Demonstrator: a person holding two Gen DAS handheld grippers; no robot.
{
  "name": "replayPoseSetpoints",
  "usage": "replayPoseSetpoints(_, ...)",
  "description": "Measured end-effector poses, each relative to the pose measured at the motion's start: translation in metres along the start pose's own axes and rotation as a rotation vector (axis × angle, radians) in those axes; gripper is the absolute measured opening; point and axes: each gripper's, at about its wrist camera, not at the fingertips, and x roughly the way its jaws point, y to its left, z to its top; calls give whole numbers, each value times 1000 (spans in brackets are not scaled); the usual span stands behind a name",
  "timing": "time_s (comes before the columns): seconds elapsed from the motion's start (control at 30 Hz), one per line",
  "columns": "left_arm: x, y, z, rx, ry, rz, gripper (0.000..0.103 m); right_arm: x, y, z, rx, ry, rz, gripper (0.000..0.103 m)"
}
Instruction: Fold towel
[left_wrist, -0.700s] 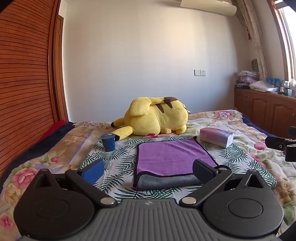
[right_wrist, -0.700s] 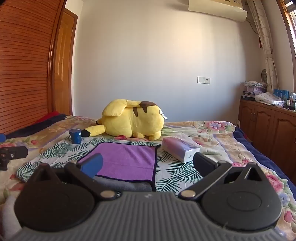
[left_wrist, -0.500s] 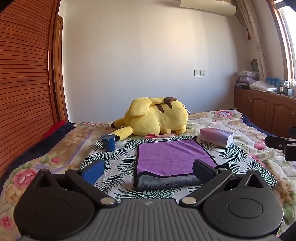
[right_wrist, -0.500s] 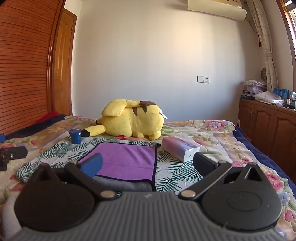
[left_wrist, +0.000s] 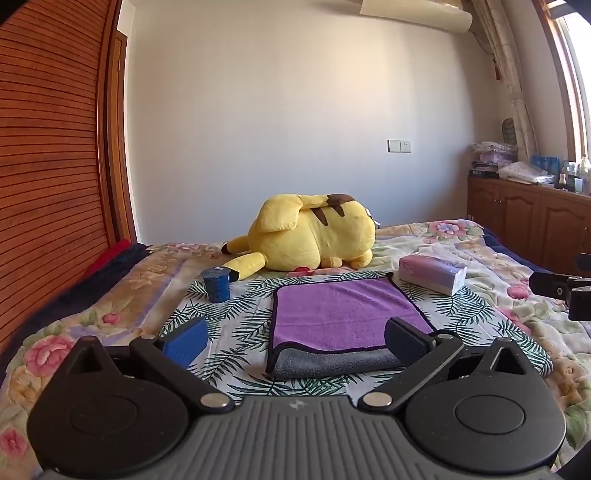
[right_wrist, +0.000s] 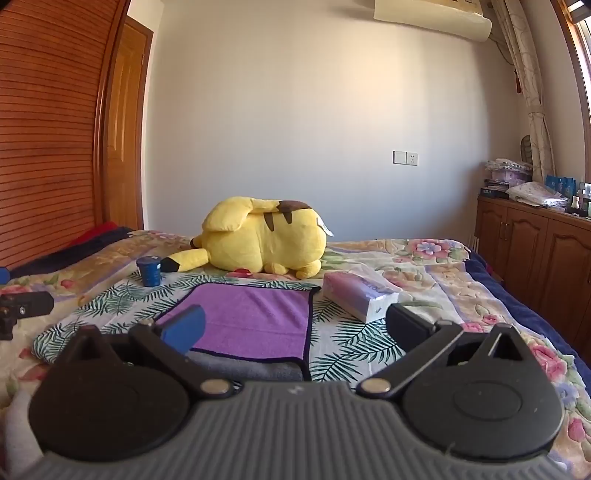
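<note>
Left wrist view: towel (left_wrist: 347, 317) grey front fold fully visible; both hand-held grippers spread, empty.

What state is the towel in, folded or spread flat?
Folded at least once. The towel lies on the bed with a purple layer over a grey layer that sticks out along the near edge; neither gripper touches it.

No legible text anywhere. Tissue pack (left_wrist: 432, 274), just right of the purple towel (left_wrist: 347, 321), has dark print along its top edge, too blurred to read. Boxes on the cabinet (left_wrist: 528, 218), far right of towel, also carry print, too small to read.
</note>
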Motion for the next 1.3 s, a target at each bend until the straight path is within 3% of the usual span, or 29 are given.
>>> replayPoseSetpoints(1.3, -1, 5, -1, 8, 1, 2, 87, 0, 0, 0, 1, 1, -1, 103)
